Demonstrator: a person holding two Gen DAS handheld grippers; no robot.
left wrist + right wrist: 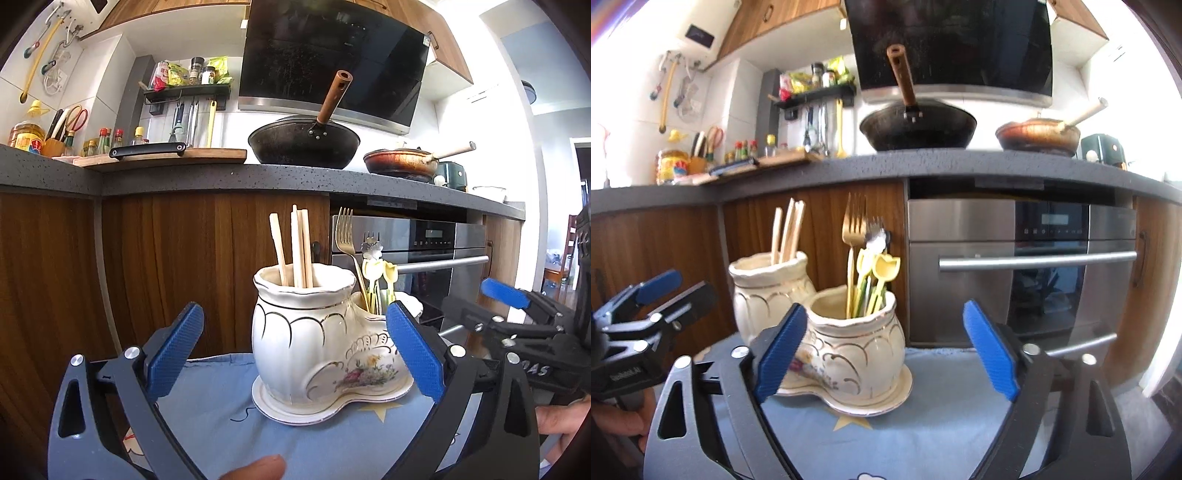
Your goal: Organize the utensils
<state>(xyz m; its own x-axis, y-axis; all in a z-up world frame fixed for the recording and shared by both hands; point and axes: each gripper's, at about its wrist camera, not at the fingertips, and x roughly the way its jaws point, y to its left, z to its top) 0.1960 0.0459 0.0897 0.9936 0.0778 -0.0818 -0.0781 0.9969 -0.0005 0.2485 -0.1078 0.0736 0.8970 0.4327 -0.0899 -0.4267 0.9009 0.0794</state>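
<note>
The shiny steel oven (1019, 273) has buttons too small to read. On the blue cloth (229, 417) of the worktop stands a white china holder (314, 347) with two pots, gold lines and painted flowers. The tall pot holds wooden chopsticks (299, 251). The low pot holds a gold fork (852, 236) and yellow picks (882, 273). The left claw (295, 347) is wide apart, empty. The right claw (886, 354) is wide apart too. Its white writing in the left view is cut off.

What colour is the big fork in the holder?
Gold; the fork shows best in the right wrist view.
</note>
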